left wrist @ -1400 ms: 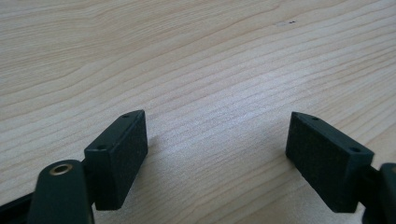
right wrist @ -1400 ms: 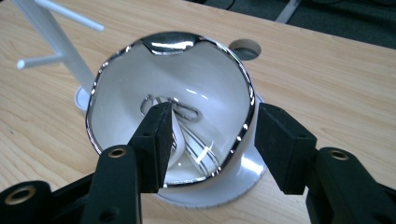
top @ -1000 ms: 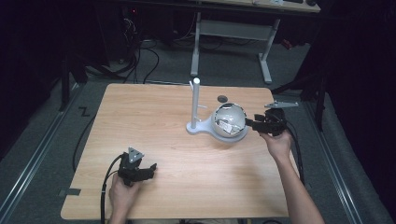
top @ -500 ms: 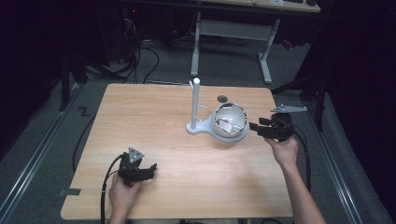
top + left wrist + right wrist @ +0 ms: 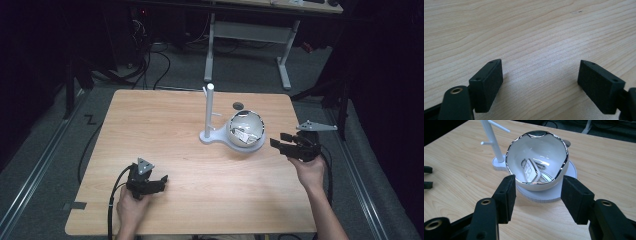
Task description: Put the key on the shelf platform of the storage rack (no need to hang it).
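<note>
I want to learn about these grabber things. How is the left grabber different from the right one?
The left gripper sits low over bare wood near the table's front edge; the right gripper is by the far right edge. The right gripper points at the white bowl holding a key fob; the left gripper points at nothing. Both are open and empty.

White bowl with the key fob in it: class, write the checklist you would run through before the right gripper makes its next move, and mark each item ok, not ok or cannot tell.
1. Right gripper jaws open: ok.
2. Right gripper empty, nothing between the pads: ok.
3. Key fob inside the white bowl, leaning on its wall: ok.
4. Bowl seated on its round base, upright: ok.
5. White peg stand beside the bowl, apart from the right gripper: ok.
6. Left gripper open, over bare table, well away from the bowl: ok.
</note>
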Motion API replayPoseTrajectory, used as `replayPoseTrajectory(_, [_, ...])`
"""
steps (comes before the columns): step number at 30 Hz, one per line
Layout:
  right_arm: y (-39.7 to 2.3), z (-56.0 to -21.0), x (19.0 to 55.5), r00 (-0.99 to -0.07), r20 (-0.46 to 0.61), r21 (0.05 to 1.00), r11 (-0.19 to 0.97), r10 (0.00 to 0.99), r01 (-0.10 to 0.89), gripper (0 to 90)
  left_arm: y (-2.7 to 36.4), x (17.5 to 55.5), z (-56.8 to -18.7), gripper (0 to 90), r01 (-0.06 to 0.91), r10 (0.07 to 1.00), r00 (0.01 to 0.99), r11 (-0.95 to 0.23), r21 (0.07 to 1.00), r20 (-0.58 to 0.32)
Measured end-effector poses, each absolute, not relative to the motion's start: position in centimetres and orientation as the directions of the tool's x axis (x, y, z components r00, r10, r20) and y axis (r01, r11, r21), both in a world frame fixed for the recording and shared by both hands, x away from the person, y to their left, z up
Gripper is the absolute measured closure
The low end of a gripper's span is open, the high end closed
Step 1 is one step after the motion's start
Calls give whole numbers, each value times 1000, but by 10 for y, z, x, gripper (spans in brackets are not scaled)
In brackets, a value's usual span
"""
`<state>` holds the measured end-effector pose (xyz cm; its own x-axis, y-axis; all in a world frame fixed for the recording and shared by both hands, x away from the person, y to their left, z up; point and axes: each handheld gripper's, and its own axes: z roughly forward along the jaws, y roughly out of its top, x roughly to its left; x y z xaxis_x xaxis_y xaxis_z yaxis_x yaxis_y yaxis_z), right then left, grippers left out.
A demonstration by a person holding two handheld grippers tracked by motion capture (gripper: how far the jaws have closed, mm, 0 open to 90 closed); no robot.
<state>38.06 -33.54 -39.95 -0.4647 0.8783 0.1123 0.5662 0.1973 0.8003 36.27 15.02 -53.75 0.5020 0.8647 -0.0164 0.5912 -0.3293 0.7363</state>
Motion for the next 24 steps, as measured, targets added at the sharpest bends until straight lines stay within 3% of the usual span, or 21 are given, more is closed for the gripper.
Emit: replayPoseTrajectory(24, [-340, -428, 347, -458, 170, 813, 138, 873, 566, 458, 150, 363, -538, 208, 591, 866, 501, -327, 738, -17])
